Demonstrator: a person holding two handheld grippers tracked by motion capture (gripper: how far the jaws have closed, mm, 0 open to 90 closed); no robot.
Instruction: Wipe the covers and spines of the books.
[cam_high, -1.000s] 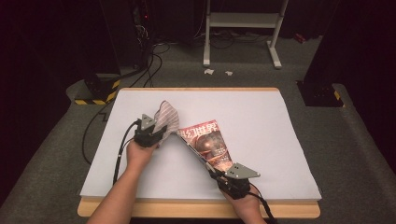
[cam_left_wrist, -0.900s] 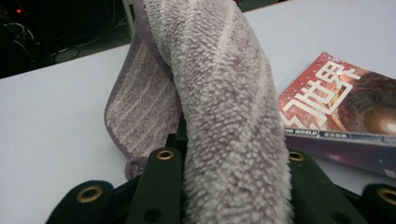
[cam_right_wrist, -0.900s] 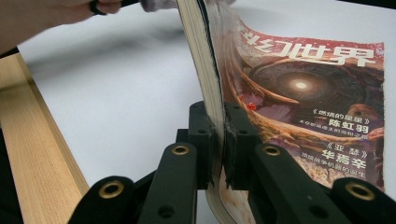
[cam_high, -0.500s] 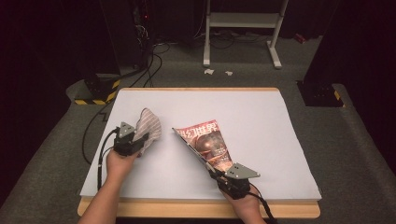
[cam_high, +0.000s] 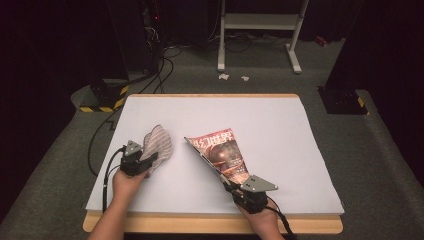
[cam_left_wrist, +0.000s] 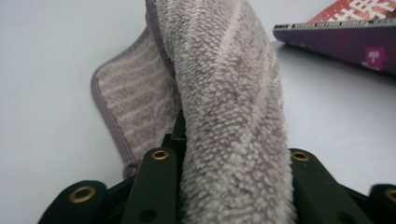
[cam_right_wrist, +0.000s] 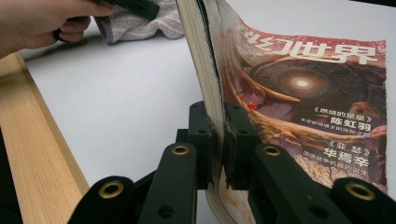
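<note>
Left of centre on the surface (cam_high: 300, 125), the left gripper (cam_high: 150, 161) has carried the striped towel (cam_high: 157, 142) away from the magazine (cam_high: 220, 152), fingers easing apart yet still pinching it; right gripper (cam_high: 227, 181) fingers pinch the magazine, now wiped.

A white sheet (cam_high: 280, 125) covers the wooden table (cam_high: 210, 224), whose bare edge shows along the near side. On the grey floor (cam_high: 390, 150) beyond stand a white metal frame (cam_high: 260, 22) and, at left, a black stand with a yellow-and-black striped foot (cam_high: 102, 102), with black cables (cam_high: 160, 65) trailing beside it. Two small white scraps (cam_high: 233, 77) lie near the frame's feet.
</note>
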